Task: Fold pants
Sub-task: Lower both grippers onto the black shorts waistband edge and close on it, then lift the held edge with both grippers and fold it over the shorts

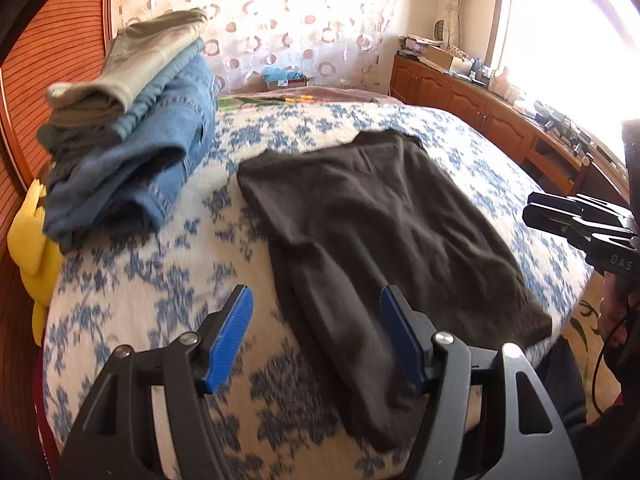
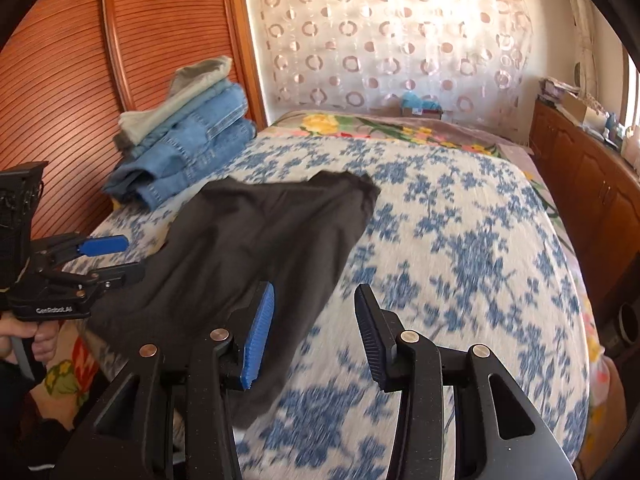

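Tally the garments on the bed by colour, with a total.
Dark brown pants lying flat on the blue floral bedspread: 1
Blue denim garments in the folded stack: 2 visible
Beige garment on top of the stack: 1
Total: 4 that can be told apart

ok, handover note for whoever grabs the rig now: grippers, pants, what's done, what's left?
Left gripper: open, empty, over the near end of the dark brown pants.
Right gripper: open, empty, at the pants' right edge, above the blue-and-white floral bedspread.
Pants: lying flat on the bedspread, apparently folded into one long strip.
Stack of folded blue jeans and beige trousers: far left by the wooden headboard.
Done: seemingly the lengthwise fold.
Left: probably cross folds, then onto the stack.
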A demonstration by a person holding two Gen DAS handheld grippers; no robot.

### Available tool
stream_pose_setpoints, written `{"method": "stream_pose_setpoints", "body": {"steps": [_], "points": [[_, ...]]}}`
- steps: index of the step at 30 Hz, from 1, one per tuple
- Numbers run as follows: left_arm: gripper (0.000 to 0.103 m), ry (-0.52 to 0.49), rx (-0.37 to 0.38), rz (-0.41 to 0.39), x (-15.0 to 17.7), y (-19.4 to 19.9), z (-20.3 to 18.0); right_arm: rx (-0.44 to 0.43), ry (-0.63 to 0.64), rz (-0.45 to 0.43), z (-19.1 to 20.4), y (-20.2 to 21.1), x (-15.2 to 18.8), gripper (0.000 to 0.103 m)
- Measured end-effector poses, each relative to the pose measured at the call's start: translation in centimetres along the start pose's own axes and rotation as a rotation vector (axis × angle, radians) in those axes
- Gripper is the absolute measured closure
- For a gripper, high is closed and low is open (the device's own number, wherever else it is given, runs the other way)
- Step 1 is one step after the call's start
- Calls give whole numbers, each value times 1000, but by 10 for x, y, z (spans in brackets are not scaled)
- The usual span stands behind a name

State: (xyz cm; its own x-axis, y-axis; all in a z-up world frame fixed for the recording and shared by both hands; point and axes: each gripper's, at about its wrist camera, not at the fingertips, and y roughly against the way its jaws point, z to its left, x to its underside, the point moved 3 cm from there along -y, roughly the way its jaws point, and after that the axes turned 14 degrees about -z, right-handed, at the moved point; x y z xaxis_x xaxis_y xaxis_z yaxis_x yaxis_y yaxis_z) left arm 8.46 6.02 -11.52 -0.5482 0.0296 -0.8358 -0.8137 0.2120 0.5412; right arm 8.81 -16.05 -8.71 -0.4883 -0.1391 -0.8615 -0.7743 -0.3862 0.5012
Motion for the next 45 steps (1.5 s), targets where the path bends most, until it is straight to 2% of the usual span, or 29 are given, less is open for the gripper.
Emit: {"method": "stream_pose_setpoints", "body": {"steps": [9, 15, 25, 29, 41, 43, 45], "points": [[37, 8, 10, 40, 32, 16, -7, -59, -7, 55, 24, 10, 31, 61], [38, 6, 12, 41, 39, 16, -6, -55, -14, 94, 28, 4, 48, 61], [65, 10, 50, 17, 45, 27, -10, -34, -29, 114, 25, 5, 60, 61], [68, 6, 62, 14, 47, 31, -13, -26, -17, 115, 28, 7, 61, 61], [68, -1, 68, 12, 46, 28, -14, -66, -31, 121, 32, 14, 64, 74], [73, 3, 80, 9, 47, 28, -15, -70, -27, 125, 34, 14, 65, 77], [74, 2, 87, 11, 47, 29, -15, -76, -30, 129, 34, 14, 65, 80]]}}
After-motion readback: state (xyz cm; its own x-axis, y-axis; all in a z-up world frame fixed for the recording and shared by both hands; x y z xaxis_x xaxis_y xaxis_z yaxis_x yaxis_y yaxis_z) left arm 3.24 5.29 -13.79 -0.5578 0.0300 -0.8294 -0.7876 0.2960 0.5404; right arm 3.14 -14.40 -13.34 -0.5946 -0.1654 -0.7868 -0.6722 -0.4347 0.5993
